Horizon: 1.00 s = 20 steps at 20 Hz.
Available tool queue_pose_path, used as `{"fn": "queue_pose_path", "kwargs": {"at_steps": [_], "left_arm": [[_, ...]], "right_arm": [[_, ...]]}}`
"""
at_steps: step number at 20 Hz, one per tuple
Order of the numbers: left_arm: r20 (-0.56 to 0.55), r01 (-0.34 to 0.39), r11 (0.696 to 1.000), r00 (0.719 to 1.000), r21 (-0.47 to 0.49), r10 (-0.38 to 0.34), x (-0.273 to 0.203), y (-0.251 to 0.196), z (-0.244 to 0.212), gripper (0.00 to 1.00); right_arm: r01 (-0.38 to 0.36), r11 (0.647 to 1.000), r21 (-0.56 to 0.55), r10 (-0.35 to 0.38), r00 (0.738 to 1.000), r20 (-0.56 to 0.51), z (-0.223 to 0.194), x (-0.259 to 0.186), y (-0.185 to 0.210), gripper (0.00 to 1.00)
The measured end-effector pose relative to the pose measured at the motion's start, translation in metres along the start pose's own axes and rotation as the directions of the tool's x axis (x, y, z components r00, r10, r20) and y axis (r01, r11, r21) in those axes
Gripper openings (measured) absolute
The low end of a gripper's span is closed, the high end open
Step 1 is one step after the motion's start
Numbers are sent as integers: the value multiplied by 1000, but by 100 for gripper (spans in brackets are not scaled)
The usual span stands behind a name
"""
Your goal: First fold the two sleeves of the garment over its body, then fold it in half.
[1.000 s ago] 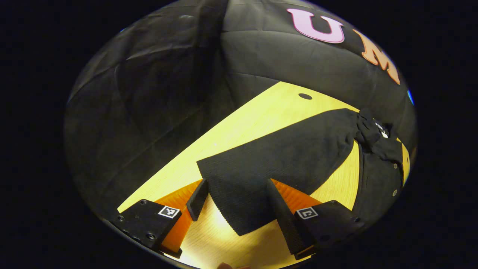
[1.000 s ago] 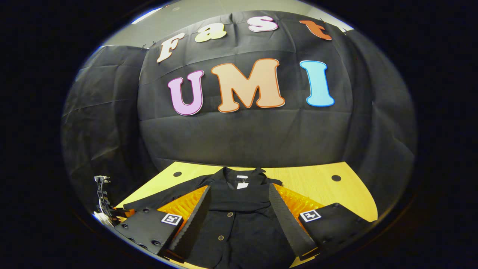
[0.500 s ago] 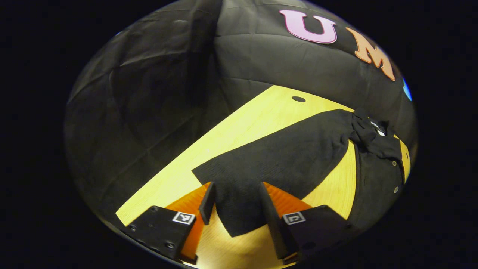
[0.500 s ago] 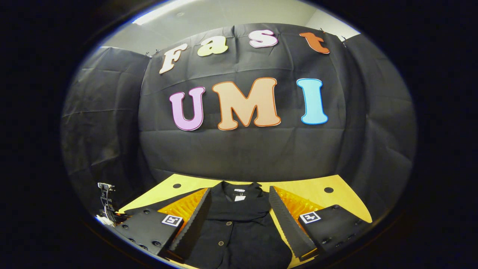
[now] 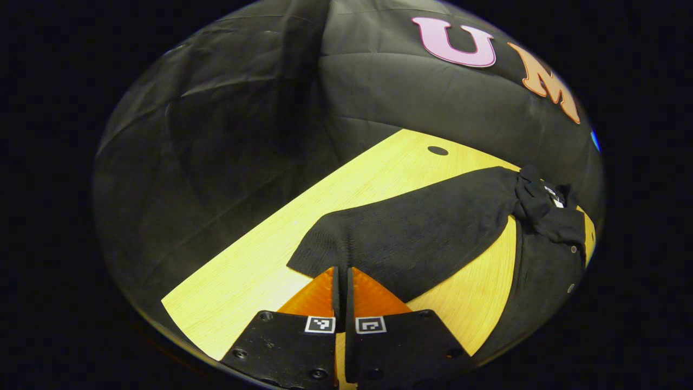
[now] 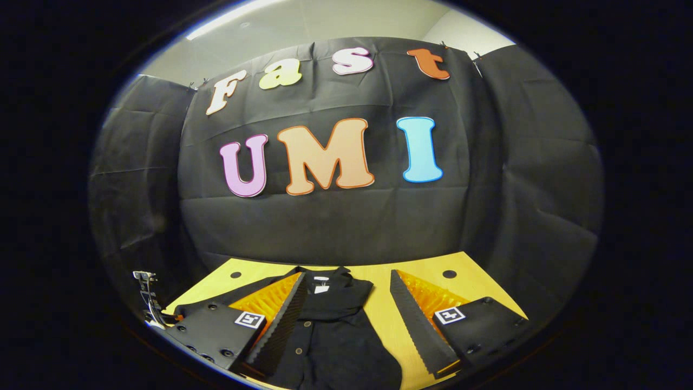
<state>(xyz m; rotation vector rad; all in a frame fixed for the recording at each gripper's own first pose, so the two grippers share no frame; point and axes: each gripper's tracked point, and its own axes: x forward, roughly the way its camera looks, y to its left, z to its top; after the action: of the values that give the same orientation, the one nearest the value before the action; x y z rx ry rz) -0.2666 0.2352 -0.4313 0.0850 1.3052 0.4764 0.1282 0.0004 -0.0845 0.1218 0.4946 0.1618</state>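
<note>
A black buttoned garment (image 5: 541, 271) lies flat on the yellow wooden table (image 5: 260, 271). Its collar (image 5: 541, 195) points toward the far wall. The near sleeve (image 5: 422, 233) stretches across the table toward my left gripper (image 5: 342, 273), which is shut on the cuff, and the cloth puckers into a ridge at the fingertips. In the right gripper view, the garment's body (image 6: 335, 346) and collar (image 6: 330, 287) lie below my right gripper (image 6: 346, 276). That gripper hangs open above the table (image 6: 379, 314) with nothing between its fingers.
Round holes sit in the table near its far edge (image 5: 437, 150) (image 6: 449, 274) (image 6: 235, 274). A small metal fixture with cables (image 6: 146, 292) stands at the table's left edge. Black cloth walls close off the far and left sides.
My left gripper has gone from open around the sleeve cuff to shut on it, bunching the cloth. The right gripper has drifted right, so the garment now sits toward its left finger.
</note>
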Motion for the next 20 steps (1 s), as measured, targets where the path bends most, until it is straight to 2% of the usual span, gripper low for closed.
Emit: {"fn": "queue_pose_path", "kwargs": {"at_steps": [2, 3, 4, 8, 11, 13, 15, 17, 20], "left_arm": [[2, 4, 1000, 1000, -5, -4, -6, -2, 4, 0], [14, 13, 1000, 1000, 1, -13, -10, -4, 10, 0], [32, 24, 1000, 999, 13, -24, -15, -8, 19, 0], [134, 78, 994, 987, 74, -88, -43, -55, 68, 0], [215, 156, 984, 961, 88, -172, -58, -113, 128, 0], [286, 223, 969, 927, 106, -245, -68, -168, 171, 0], [297, 293, 941, 895, 172, -333, -73, -235, 194, 0], [283, 374, 900, 859, 222, -427, -81, -306, 197, 0], [212, 502, 815, 796, 289, -566, -101, -419, 170, 0]], "right_arm": [[22, 1000, 1, -22, 1000, -9, -5, -2, -13, 98], [31, 1000, 4, -31, 999, -12, -6, -3, -18, 94], [34, 999, 9, -34, 999, -14, -8, -4, -22, 97], [38, 999, 32, -37, 999, -32, -15, -11, -44, 98], [30, 998, 56, -27, 998, -51, -26, -18, -62, 98], [15, 998, 64, -10, 997, -78, -42, -20, -70, 98], [-4, 997, 72, 11, 995, -94, -55, -23, -78, 98], [-35, 993, 116, 50, 990, -129, -70, -26, -78, 98], [-58, 984, 167, 85, 983, -162, -88, -29, -81, 98]]}}
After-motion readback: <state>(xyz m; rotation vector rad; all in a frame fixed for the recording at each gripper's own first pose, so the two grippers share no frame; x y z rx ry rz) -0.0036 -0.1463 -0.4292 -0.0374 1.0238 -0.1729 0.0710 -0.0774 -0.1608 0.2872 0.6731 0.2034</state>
